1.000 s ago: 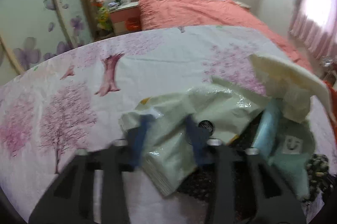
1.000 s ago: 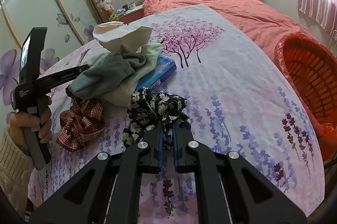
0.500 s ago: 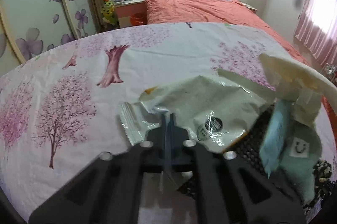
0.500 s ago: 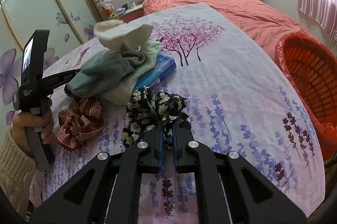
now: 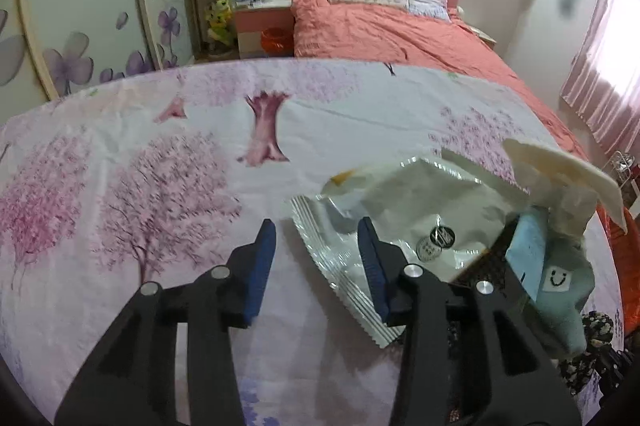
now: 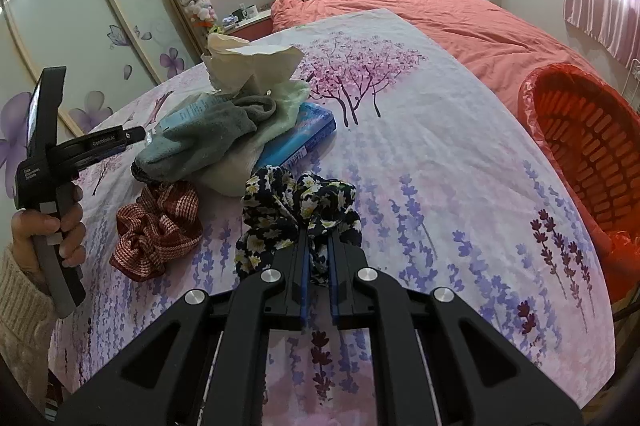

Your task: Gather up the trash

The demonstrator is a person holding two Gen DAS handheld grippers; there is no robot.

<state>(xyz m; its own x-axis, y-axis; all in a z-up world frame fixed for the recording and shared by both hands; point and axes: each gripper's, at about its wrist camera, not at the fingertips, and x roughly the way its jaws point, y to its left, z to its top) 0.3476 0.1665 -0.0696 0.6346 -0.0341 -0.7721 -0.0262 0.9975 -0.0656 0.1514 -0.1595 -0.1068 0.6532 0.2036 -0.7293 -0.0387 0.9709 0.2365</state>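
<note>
Crinkled silver-green wrapper [image 5: 404, 209] lies flat on sheet, beside clothes pile.

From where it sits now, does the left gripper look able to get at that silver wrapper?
Probably yes. The left gripper has its jaws opening, with the silver wrapper's crimped edge lying just ahead between them. Nothing covers that near edge; the sock pile sits off to its far side.
</note>
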